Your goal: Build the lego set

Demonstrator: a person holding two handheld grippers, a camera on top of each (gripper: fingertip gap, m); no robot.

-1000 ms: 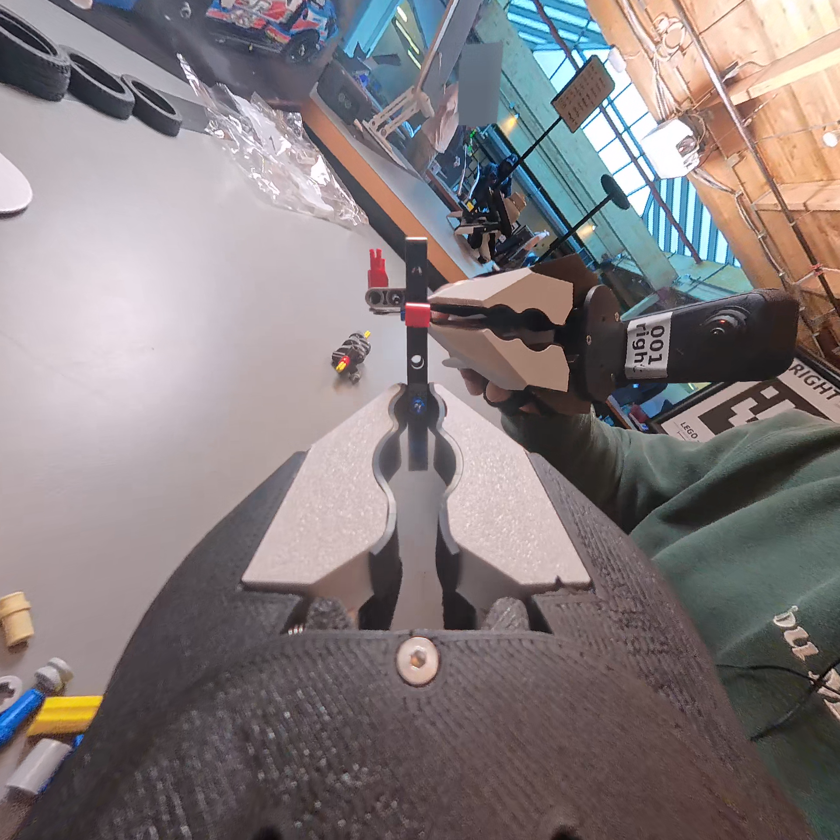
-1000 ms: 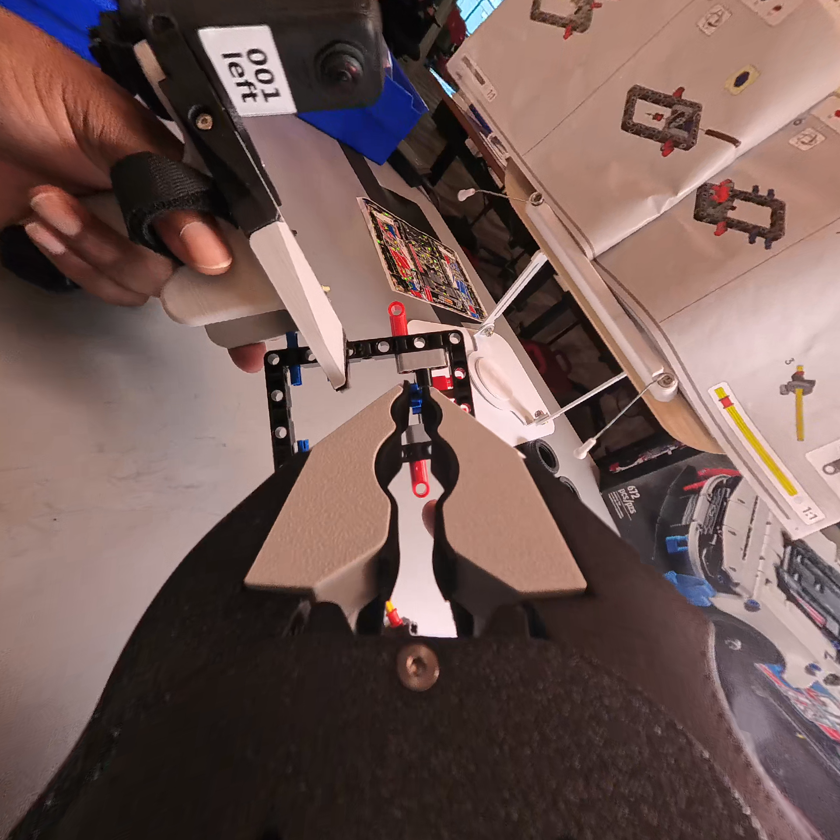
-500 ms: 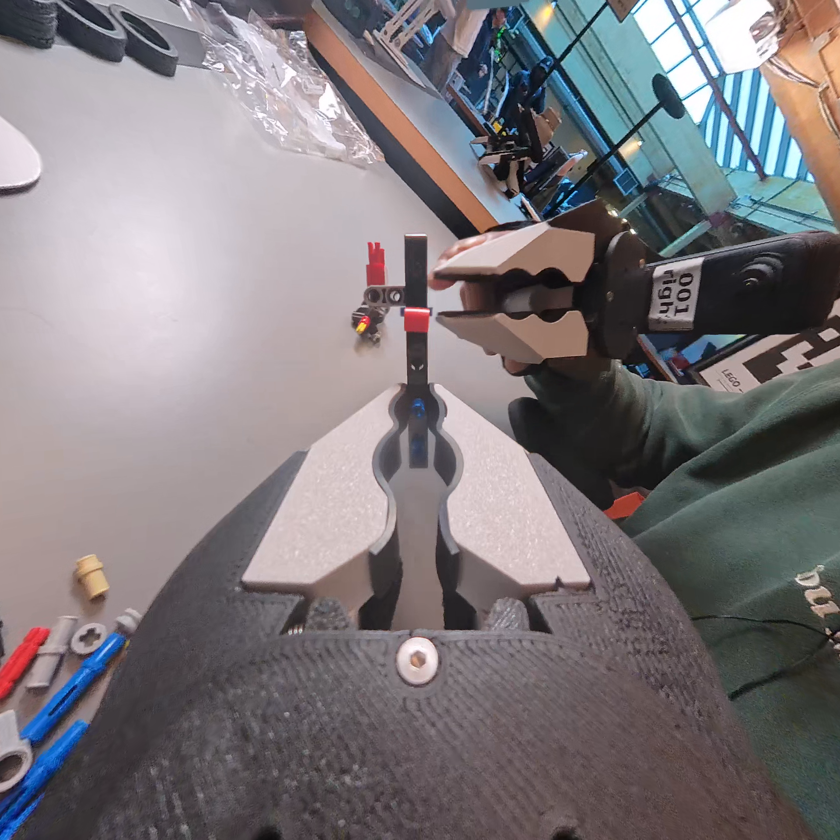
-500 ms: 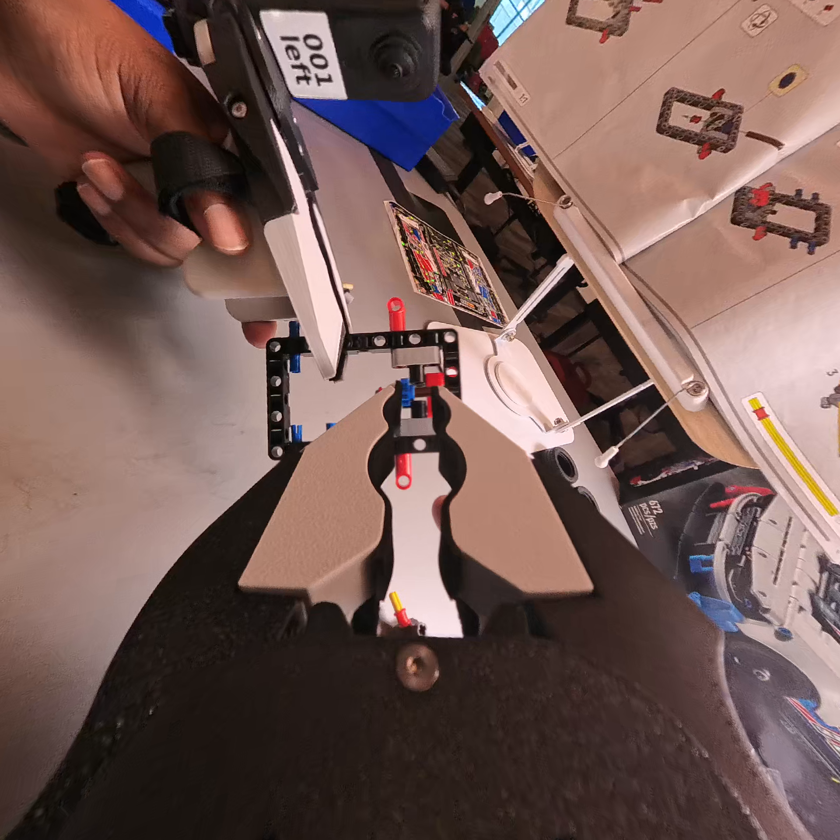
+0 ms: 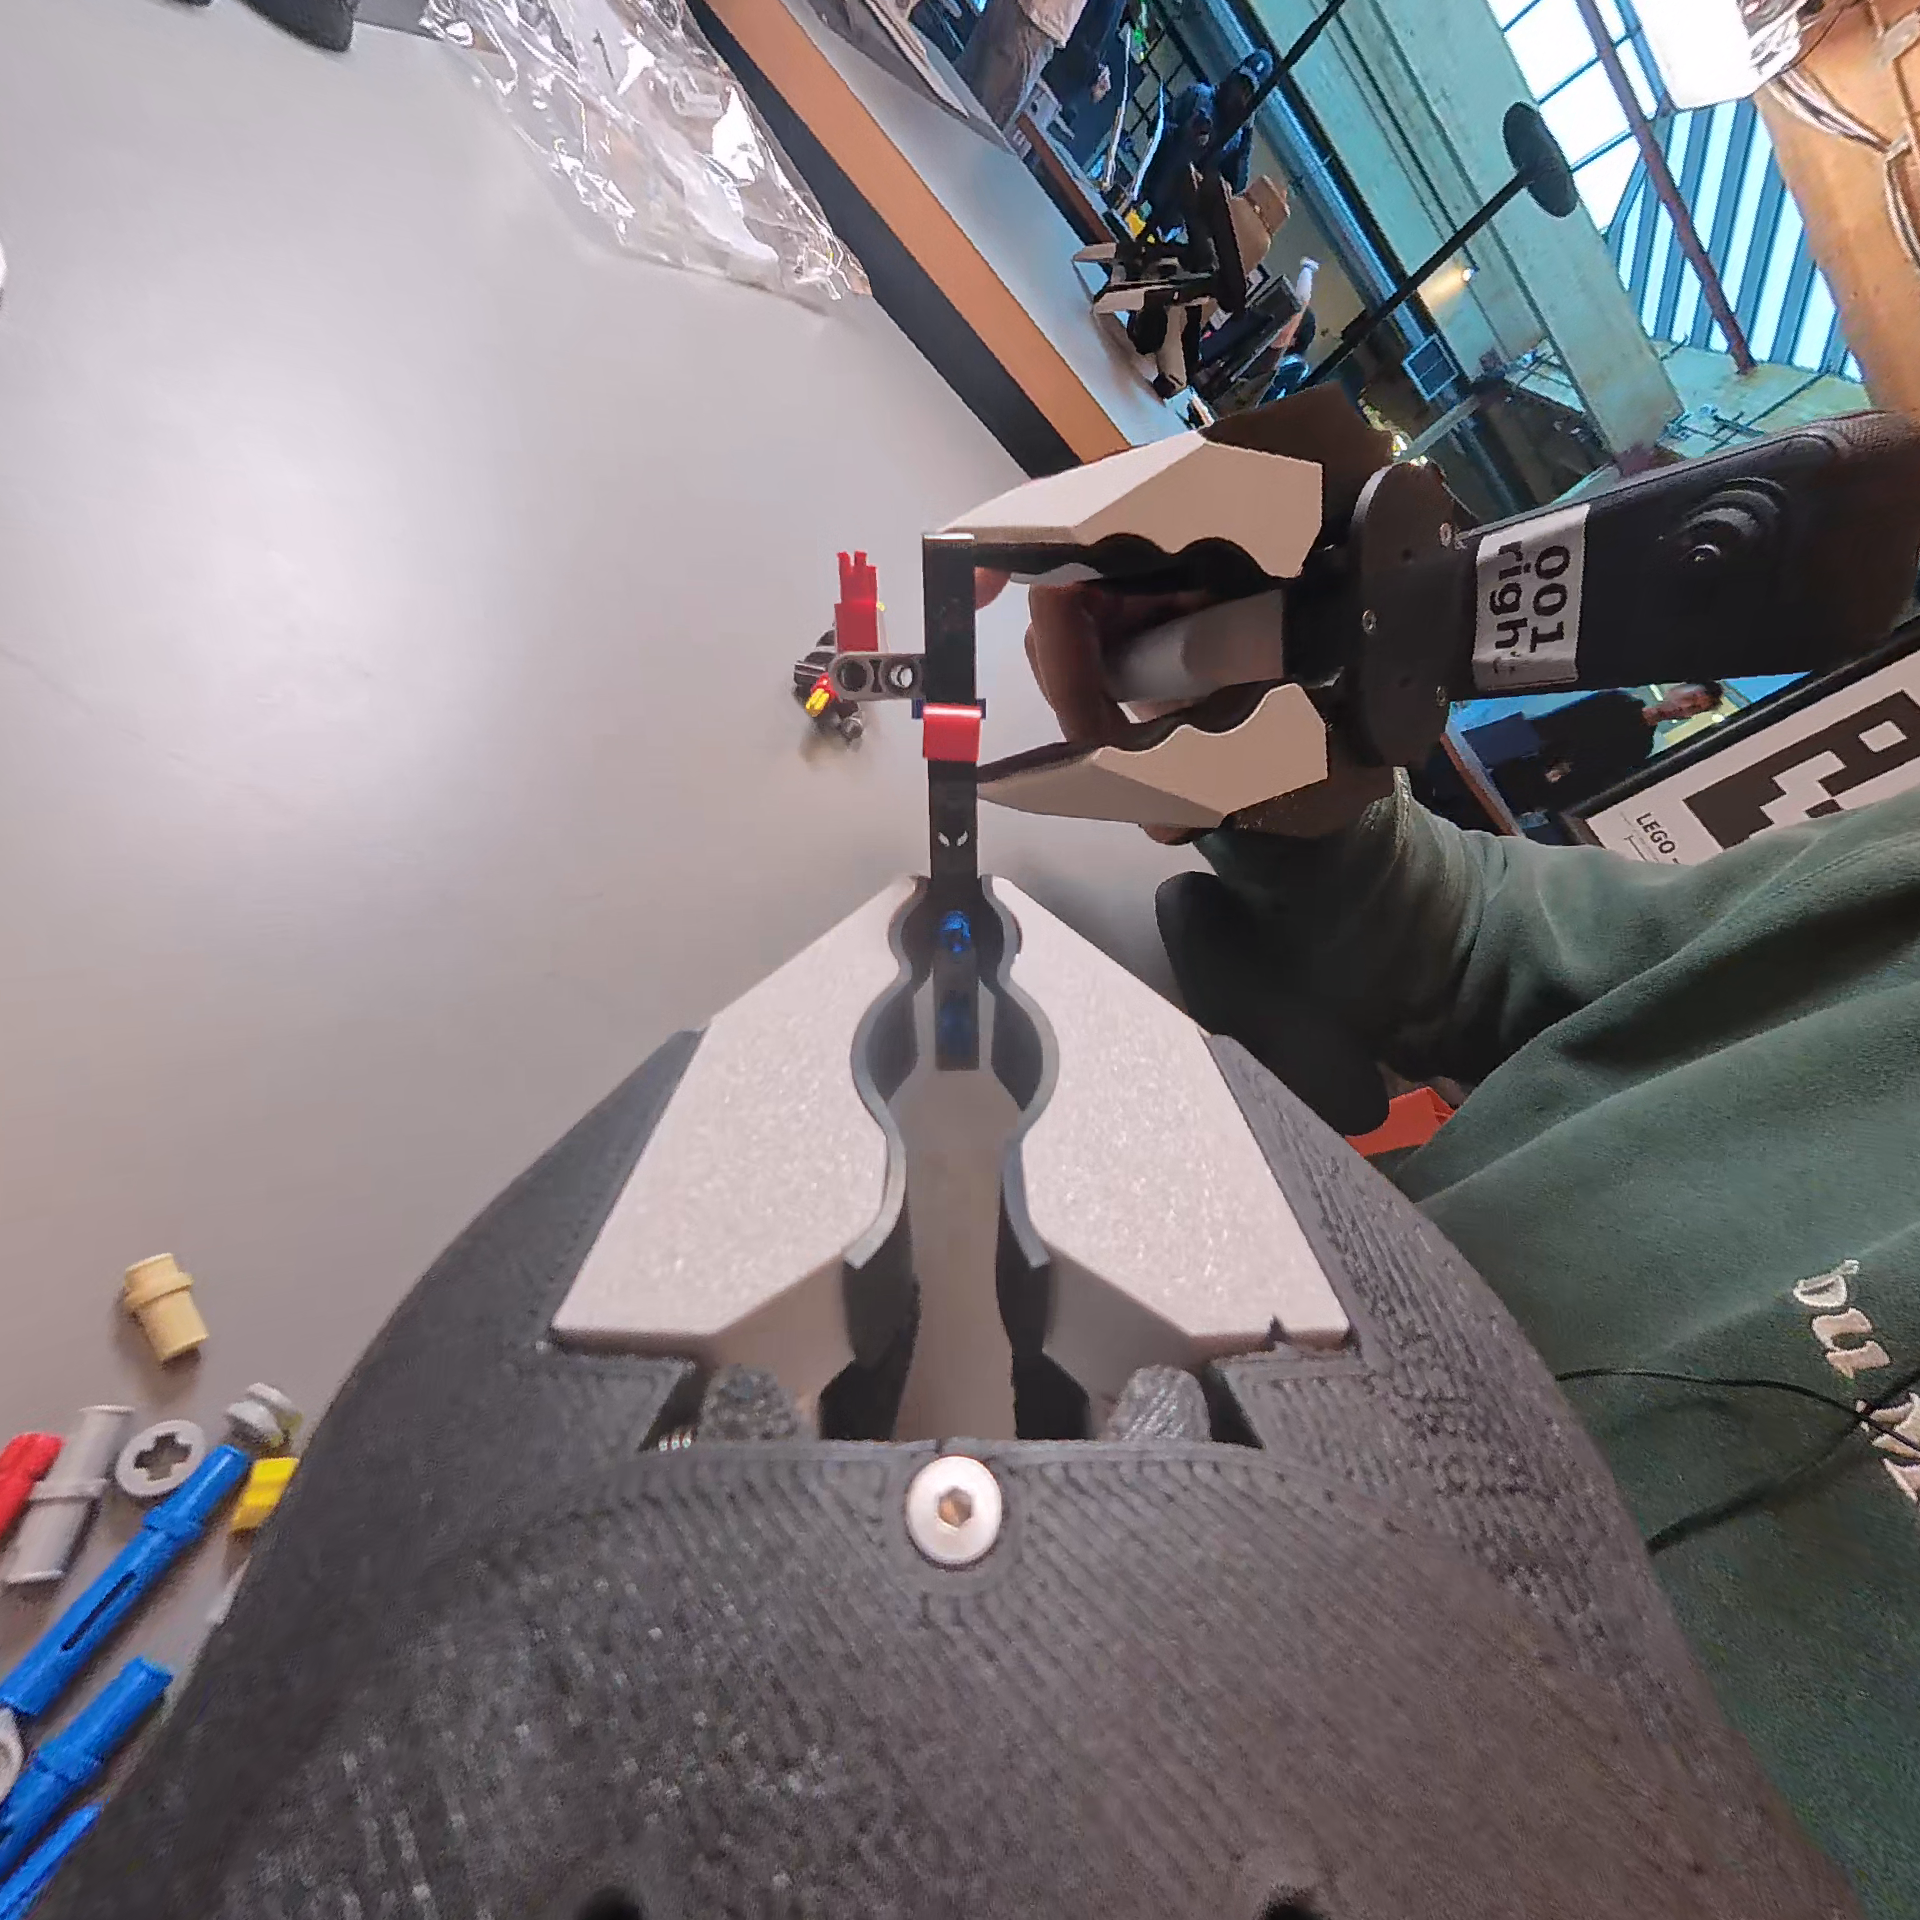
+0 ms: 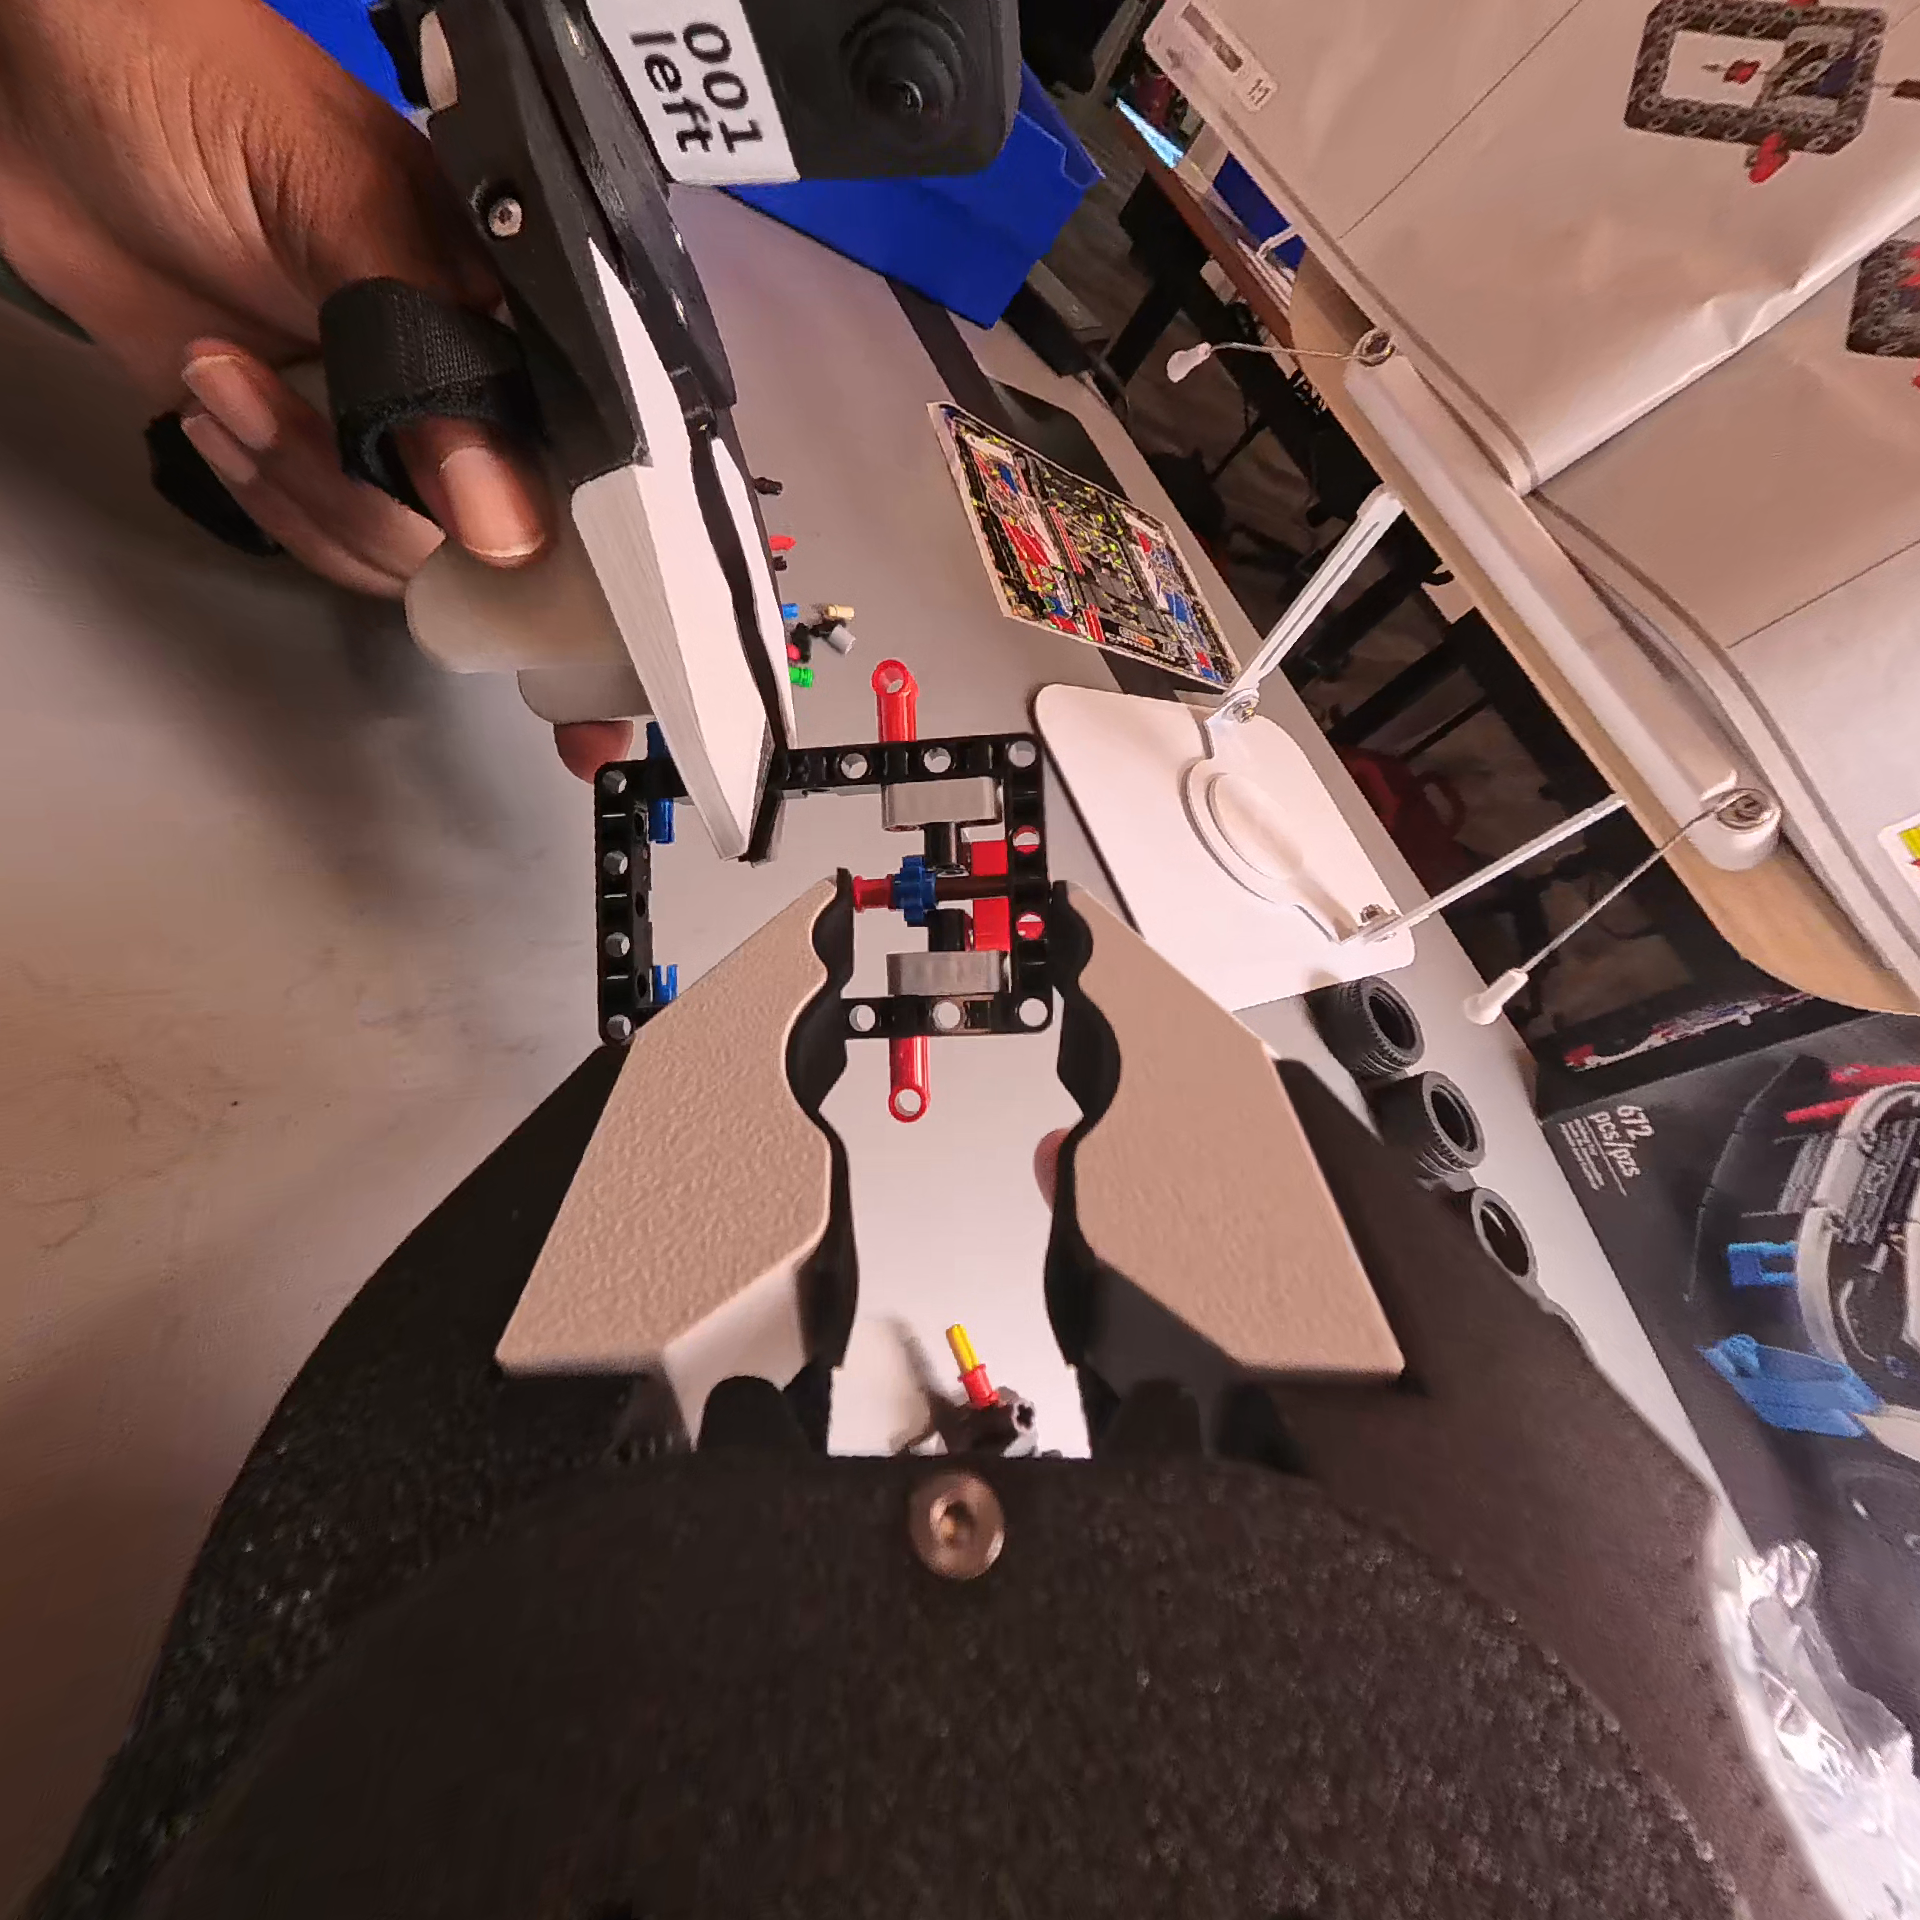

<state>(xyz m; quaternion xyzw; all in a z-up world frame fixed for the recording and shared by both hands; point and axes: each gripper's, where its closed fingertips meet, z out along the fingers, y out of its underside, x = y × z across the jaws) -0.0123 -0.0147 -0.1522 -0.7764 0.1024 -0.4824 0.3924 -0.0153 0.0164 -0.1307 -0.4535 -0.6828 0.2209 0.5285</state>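
Observation:
A black Lego frame [image 6: 618,904] carries a blue gear [image 6: 914,888], red and grey blocks and a red axle pin [image 6: 907,1070]. My left gripper [image 5: 951,894] is shut on the frame's upper beam and holds it above the table. In the left wrist view the frame [image 5: 951,644] shows edge-on. In the right wrist view the left gripper [image 6: 748,847] comes in from the upper left. My right gripper [image 6: 948,894] is open, its jaws on either side of the frame's geared end. It also shows in the left wrist view [image 5: 977,665], where its jaws straddle the frame's far end.
Loose pins and axles [image 5: 125,1507] lie at lower left. A small black part [image 5: 831,707] lies under the frame, and a plastic bag [image 5: 644,145] lies farther off. A sticker sheet [image 6: 1081,540], white stand base [image 6: 1143,790], tyres [image 6: 1434,1122], set box [image 6: 1766,1247] and instruction booklet [image 6: 1558,260] are to the right. One gripper's finger ends stand about 4 centimeters off the other's.
My right gripper was nearly shut at the frame's red part and has opened wide. My left gripper still holds the frame, tilted slightly.

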